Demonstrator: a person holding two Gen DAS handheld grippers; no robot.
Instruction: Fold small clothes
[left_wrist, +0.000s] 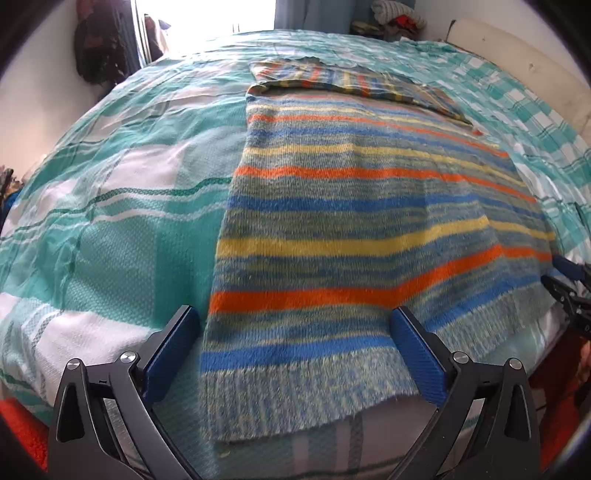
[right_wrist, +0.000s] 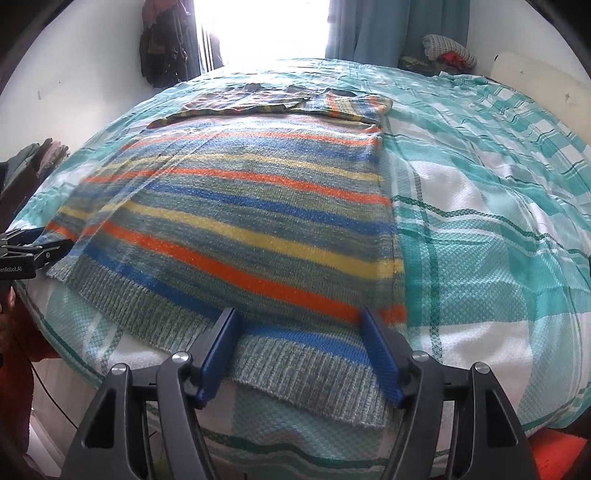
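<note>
A striped knit sweater (left_wrist: 351, 221), blue, yellow, orange and grey-green, lies flat on the bed with its ribbed hem at the near edge and its sleeves folded across the far end. It also shows in the right wrist view (right_wrist: 251, 221). My left gripper (left_wrist: 295, 328) is open, its jaws astride the hem's left corner just above the cloth. My right gripper (right_wrist: 299, 325) is open over the hem's right corner. The right gripper also shows at the right edge of the left wrist view (left_wrist: 569, 284); the left one shows at the left edge of the right wrist view (right_wrist: 33, 251).
The bed carries a teal and white checked cover (left_wrist: 110, 221), which also shows in the right wrist view (right_wrist: 480, 221). A pile of clothes (right_wrist: 447, 51) sits at the far right corner. Dark garments (right_wrist: 162, 48) hang on the far wall by a bright window. A headboard (left_wrist: 517, 59) runs along the right.
</note>
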